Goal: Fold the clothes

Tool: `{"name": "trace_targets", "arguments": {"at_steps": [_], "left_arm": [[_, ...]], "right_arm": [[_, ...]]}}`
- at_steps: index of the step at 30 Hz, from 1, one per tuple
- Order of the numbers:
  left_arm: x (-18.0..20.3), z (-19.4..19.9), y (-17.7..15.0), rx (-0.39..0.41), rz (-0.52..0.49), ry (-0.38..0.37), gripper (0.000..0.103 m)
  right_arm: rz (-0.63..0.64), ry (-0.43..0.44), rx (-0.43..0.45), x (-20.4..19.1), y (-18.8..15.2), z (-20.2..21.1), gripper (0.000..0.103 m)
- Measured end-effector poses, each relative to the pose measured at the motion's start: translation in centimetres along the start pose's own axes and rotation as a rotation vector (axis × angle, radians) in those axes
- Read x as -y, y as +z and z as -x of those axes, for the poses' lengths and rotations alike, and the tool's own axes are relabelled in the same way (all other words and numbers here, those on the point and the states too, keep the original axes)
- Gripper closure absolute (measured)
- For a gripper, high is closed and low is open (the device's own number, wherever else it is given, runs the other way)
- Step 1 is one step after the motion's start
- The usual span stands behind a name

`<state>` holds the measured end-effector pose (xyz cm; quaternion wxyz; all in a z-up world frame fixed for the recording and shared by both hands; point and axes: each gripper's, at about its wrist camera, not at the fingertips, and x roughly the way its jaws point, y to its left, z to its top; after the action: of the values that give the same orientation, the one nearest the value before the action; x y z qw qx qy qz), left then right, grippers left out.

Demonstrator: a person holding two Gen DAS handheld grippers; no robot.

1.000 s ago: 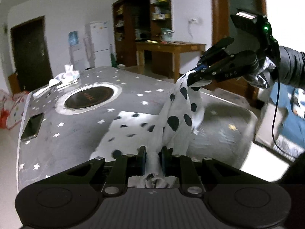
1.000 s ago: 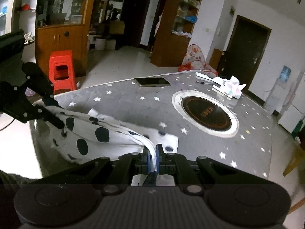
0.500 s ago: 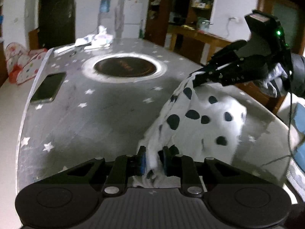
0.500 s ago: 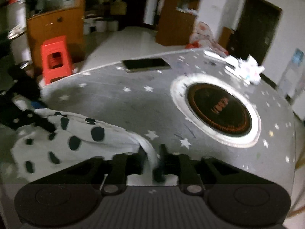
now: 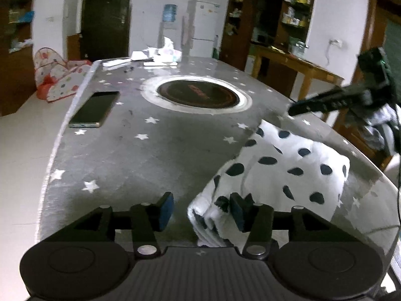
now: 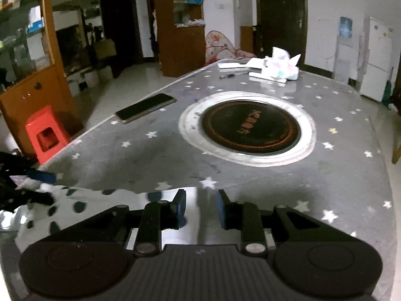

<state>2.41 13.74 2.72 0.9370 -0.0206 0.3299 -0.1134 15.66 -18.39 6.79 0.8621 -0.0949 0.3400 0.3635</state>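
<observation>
A white cloth with black dots lies folded on the grey star-patterned table. My left gripper is open at the cloth's near corner, its right finger touching the cloth edge. My right gripper is open just above the cloth's other end. The right gripper also shows in the left wrist view, lifted clear of the cloth. The left gripper shows dark and blurred in the right wrist view at the far left.
A round black cooktop with a steel ring sits in the table's middle. A phone lies near the left edge. Tissues and papers lie at the far end. A red stool stands on the floor.
Both grippers lowered the cloth onto the table and opened, letting it go. The cloth went from hanging stretched between them to lying folded flat.
</observation>
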Motion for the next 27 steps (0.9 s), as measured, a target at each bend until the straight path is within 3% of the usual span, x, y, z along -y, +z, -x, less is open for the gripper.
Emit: {"name": "trace_targets", "arguments": {"at_steps": [7,11,17,22,27], "left_arm": [[0.5,1.8,1.5,0.079,0.013,0.097,0.051],[1.6,1.8,2.4,0.093,0.03,0.028,0.052],[3.9,-1.4,3.3,0.047,0.056,-0.113,0.059],[3.8,-4.4,2.9,-0.026,0.071,-0.085,0.066],[2.4,-4.9,2.4,-0.045,0.107,-0.041,0.065]], "right_arm": [[0.014,0.087,-0.04,-3.0,-0.8,-2.1,0.072],[0.005,0.097,-0.072,-3.4,-1.2,-4.0,0.072],[-0.006,0.073,-0.1,-2.7,-0.9,-5.7,0.072],[-0.006,0.032,-0.106,-1.7,-0.6,-5.6,0.072],[-0.01,0.015,-0.07,-1.0,-0.6,-3.6,0.072]]}}
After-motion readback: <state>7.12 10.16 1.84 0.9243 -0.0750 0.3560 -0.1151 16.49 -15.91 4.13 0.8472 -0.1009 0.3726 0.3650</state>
